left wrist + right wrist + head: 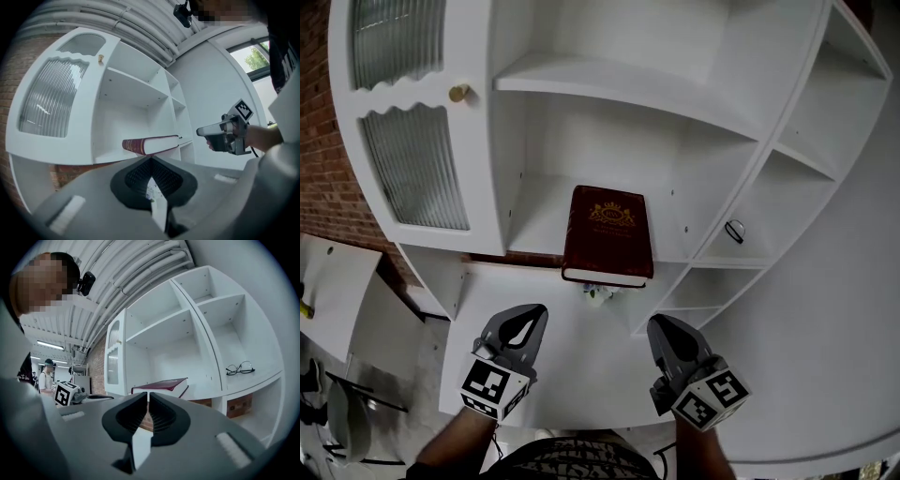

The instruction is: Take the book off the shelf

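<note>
Nearest to us, we hold the grey plastic left gripper point(525, 319) and the grey plastic right gripper point(667, 333) side by side and level, both pointing at a tall white shelf unit point(609, 80) and both well short of it. The left gripper's jaws are pressed together with nothing between them. The right gripper's jaws are closed too, and just as empty. Neither gripper touches anything.

Beyond the 2 grippers, and roughly midway between them in the head view, the dark red hardcover book point(607, 234) with a gold emblem on its cover lies flat on the lower shelf of the middle compartment. Its cover faces up, its spine is on the left, and its white page edge faces us, jutting out past the shelf's front lip. Just below that overhang sits a small white and green object point(596, 295), too small for us to identify.

Further right, in the neighbouring compartment, a pair of dark-rimmed glasses point(734, 231) rests on its own shelf. To the left of the book's compartment, a white door with ribbed glass panels point(412, 164) carries a round brass-coloured knob point(459, 92). A red brick wall point(323, 141) stands behind the unit's left side.
</note>
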`<state>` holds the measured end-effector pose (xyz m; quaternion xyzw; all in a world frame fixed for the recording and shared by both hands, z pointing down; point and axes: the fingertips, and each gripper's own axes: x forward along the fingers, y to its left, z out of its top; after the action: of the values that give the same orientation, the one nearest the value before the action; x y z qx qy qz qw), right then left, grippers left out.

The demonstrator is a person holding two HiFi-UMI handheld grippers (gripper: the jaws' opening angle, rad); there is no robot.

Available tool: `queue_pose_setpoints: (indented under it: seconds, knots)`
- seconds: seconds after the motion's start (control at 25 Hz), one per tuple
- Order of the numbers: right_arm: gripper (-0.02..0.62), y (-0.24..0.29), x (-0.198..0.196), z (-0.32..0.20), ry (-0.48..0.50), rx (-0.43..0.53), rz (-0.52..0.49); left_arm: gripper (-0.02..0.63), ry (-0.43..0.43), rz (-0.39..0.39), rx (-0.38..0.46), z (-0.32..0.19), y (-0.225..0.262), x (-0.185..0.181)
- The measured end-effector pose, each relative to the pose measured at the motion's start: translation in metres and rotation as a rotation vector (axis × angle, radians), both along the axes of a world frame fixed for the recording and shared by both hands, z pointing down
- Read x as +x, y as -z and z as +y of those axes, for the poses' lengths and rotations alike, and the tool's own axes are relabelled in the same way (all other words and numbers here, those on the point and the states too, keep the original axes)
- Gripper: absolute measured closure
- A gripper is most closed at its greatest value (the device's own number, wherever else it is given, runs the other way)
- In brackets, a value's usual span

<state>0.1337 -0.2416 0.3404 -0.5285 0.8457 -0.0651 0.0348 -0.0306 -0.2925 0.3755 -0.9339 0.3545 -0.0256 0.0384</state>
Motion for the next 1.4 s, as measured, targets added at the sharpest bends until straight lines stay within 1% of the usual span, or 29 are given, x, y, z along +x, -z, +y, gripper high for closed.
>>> queue_pose_setpoints:
  seconds: [0.08, 0.12, 0.2, 0.28, 0.44, 0.6, 0.76, 0.84, 1.04, 1.12, 1.2, 1.4]
  knots:
    - [0.57, 0.006, 0.005, -0.012, 0.014, 0.008, -0.014, 0.604, 0.019, 0.002, 0.014, -0.007, 0.008, 0.004]
    - [0.572, 0.009, 0.009, -0.019, 0.018, 0.013, -0.021, 0.591, 0.023, -0.003, 0.022, -0.012, 0.011, 0.007]
    - [0.572, 0.015, 0.016, -0.034, 0.017, 0.023, -0.038, 0.535, 0.026, -0.021, 0.031, -0.022, 0.015, 0.014]
    - [0.562, 0.018, 0.024, -0.048, 0.019, 0.024, -0.063, 0.504, 0.026, -0.03, 0.028, -0.031, 0.017, 0.021]
    - [0.478, 0.018, 0.033, -0.071, 0.046, 0.013, -0.109, 0.436, 0.013, -0.041, 0.012, -0.045, 0.015, 0.034]
    - [0.335, 0.019, 0.03, -0.089, 0.12, -0.012, -0.165, 0.41, 0.0, -0.034, 0.008, -0.056, 0.018, 0.045]
    - [0.29, 0.015, 0.024, -0.104, 0.167, -0.056, -0.183, 0.384, -0.036, -0.04, 0.003, -0.062, 0.019, 0.056]
    - [0.279, 0.012, 0.021, -0.109, 0.182, -0.09, -0.195, 0.384, -0.035, -0.045, 0.002, -0.064, 0.019, 0.058]
    - [0.278, -0.001, 0.014, -0.118, 0.217, -0.165, -0.232, 0.384, -0.006, -0.052, 0.001, -0.074, 0.017, 0.059]
    - [0.283, -0.003, 0.012, -0.118, 0.228, -0.172, -0.238, 0.384, -0.003, -0.052, -0.004, -0.079, 0.016, 0.061]
    - [0.303, -0.003, 0.009, -0.116, 0.227, -0.164, -0.222, 0.384, -0.006, -0.045, -0.008, -0.08, 0.016, 0.063]
    - [0.31, -0.007, 0.009, -0.105, 0.223, -0.165, -0.21, 0.385, -0.009, -0.041, -0.006, -0.068, 0.013, 0.062]
